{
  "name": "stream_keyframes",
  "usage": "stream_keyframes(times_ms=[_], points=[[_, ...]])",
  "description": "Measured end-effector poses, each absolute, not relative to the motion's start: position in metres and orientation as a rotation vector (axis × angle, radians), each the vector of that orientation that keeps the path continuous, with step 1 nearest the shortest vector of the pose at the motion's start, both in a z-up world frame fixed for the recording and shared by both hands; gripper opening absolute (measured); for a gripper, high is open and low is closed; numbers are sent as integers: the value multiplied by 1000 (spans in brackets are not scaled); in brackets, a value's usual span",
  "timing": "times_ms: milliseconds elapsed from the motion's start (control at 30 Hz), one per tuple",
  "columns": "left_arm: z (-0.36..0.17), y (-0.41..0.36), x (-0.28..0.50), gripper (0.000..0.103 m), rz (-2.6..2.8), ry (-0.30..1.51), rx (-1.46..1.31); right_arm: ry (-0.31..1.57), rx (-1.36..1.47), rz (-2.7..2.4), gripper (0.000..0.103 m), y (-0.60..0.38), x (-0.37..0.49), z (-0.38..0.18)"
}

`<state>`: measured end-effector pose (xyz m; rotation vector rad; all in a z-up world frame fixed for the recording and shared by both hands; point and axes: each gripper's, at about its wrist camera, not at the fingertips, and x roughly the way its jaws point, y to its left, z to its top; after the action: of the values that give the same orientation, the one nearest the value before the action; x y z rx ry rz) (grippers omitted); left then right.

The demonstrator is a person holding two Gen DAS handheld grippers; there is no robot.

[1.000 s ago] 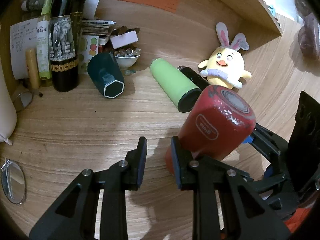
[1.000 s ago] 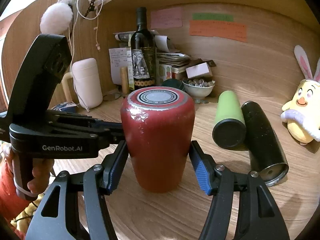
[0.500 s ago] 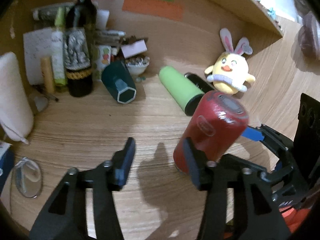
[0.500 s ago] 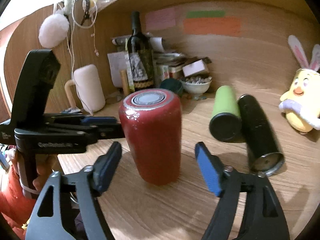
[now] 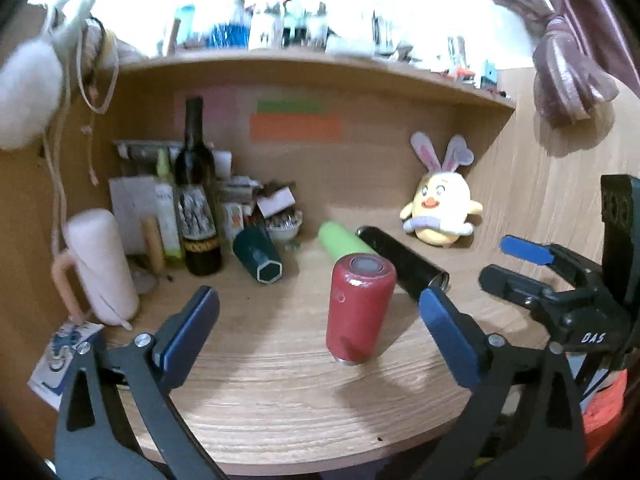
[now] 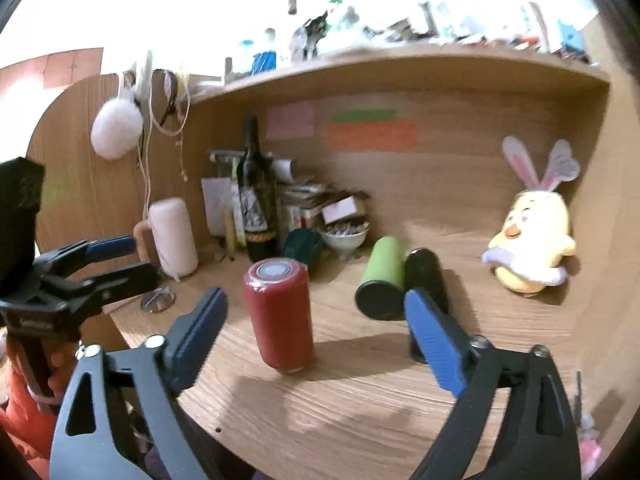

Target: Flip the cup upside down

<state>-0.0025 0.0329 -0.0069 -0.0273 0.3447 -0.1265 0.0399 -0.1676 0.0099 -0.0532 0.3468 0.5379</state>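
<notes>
The red cup (image 5: 358,308) stands upside down on the wooden desk (image 5: 280,400), its grey base facing up. It also shows in the right wrist view (image 6: 280,316). My left gripper (image 5: 320,320) is open and empty, drawn back from the cup, which sits between its blue pads. My right gripper (image 6: 316,320) is open and empty, also back from the cup. The right gripper shows at the right of the left wrist view (image 5: 516,264), and the left gripper at the left of the right wrist view (image 6: 108,256).
A green bottle (image 5: 344,240) and a black bottle (image 5: 404,260) lie behind the cup. A dark teal cup (image 5: 258,258) lies on its side by a wine bottle (image 5: 198,208). A pink mug (image 5: 100,268) stands left, a plush chick (image 5: 440,212) right.
Both grippers have opened and pulled back from the red cup, which now stands free on the desk. The views have tilted up to show the shelf.
</notes>
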Motion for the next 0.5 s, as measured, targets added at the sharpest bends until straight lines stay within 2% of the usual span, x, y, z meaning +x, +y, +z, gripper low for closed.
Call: stream_keyframes(times_ms=[33, 500], points=[[-6, 29, -9, 102, -126, 333, -14, 337, -48, 529, 103, -171, 36, 12], [-6, 7, -51, 103, -89, 289, 19, 269, -52, 496, 103, -186, -5, 23]])
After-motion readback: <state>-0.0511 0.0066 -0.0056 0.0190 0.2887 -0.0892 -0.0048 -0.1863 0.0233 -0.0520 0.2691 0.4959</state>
